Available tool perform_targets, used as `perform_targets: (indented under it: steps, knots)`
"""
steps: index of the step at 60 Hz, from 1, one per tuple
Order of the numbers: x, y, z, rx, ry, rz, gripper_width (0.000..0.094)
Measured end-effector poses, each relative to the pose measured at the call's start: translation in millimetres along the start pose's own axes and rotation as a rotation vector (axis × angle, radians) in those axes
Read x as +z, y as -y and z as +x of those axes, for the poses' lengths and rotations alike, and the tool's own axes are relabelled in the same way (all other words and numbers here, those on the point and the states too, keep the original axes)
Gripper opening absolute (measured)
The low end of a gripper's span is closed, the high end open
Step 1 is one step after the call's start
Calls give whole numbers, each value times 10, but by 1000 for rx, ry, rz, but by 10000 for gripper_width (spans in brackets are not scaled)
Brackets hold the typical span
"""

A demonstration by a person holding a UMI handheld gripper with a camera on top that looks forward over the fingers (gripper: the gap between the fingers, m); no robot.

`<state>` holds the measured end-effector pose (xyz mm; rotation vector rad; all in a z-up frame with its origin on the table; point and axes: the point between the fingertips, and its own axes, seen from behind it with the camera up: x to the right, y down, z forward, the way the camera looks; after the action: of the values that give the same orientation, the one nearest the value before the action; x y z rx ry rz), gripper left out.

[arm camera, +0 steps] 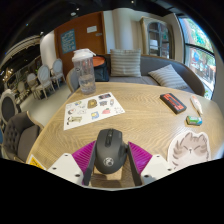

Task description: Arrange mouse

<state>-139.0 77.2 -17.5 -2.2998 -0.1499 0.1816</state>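
A black computer mouse (109,152) sits between my two fingers, just above the near edge of the round wooden table (130,110). My gripper (110,168) has its dark fingers (92,163) pressed against both sides of the mouse, with the magenta pads spreading out to either side. The mouse points away from me, its scroll wheel toward the middle of the table. I cannot tell whether it touches the tabletop.
On the table lie a white sheet with stickers (90,108), a dark flat case (173,101), a small yellow-green block (194,120), a pale carved piece (189,148) and a clear jug (84,66) at the far edge. Chairs and a sofa ring the table.
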Motion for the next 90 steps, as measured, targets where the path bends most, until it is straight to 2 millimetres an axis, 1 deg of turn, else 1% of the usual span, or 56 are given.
perform_targets:
  steps: [9,18,19,20,21,24,27,30,35,39,42,44,47,49,52,54,57,58,60,61,64,66,68,72,74,77,78,79,81,90]
  knots:
    - [29,30,-60,-32,36,8,502]
    - [-32,57,-69,-30,58,43,471]
    - [-60,118,-77,-38,60,74,427]
    - [-68,171,-67,-38,55,92,426]
    - [-86,113,-54,-40,50,69,422]
    - [-121,74,-74,-37,59,50,418]
    - [-126,65,-96,-51,76,58,418]
    - [-130,54,-70,-80,61,71,418]
    - [-153,51,-36,-80,46,81,418]
    - [-243,85,-18,-57,51,84,420]
    - [-398,184,23,-76,58,110,418]
    - [-545,284,106,-90,48,140,419]
    - [-806,462,282,-123,18,194,419]
    - [-976,583,450,-141,-11,225,418]
    - [-1251,660,703,-164,-67,259,419]
    - [-1415,690,899,-180,-97,273,418]
    - [-1619,656,1215,-174,-139,274,418]
    - [-1613,647,1293,-170,-152,266,418]
    - [-1667,570,1480,-165,-180,254,417]
    - [-1727,506,1585,-162,-195,249,417]
    - [-1708,309,1863,-147,-238,211,417]
    - [-1671,127,2046,-134,-259,180,417]
    - [-1567,20,2188,-116,-270,143,418]
    - [-1386,-305,2347,-81,-274,74,417]
    - [-1305,-467,2379,-82,-272,40,413]
    - [-1201,-617,2433,-97,-263,3,417]
    - [-1192,-611,2439,-97,-263,16,419]
    - [-1180,-542,2437,-104,-262,46,415]
    - [-1170,-563,2430,-103,-268,25,419]
    - [-1186,-601,2437,-49,-226,16,547]
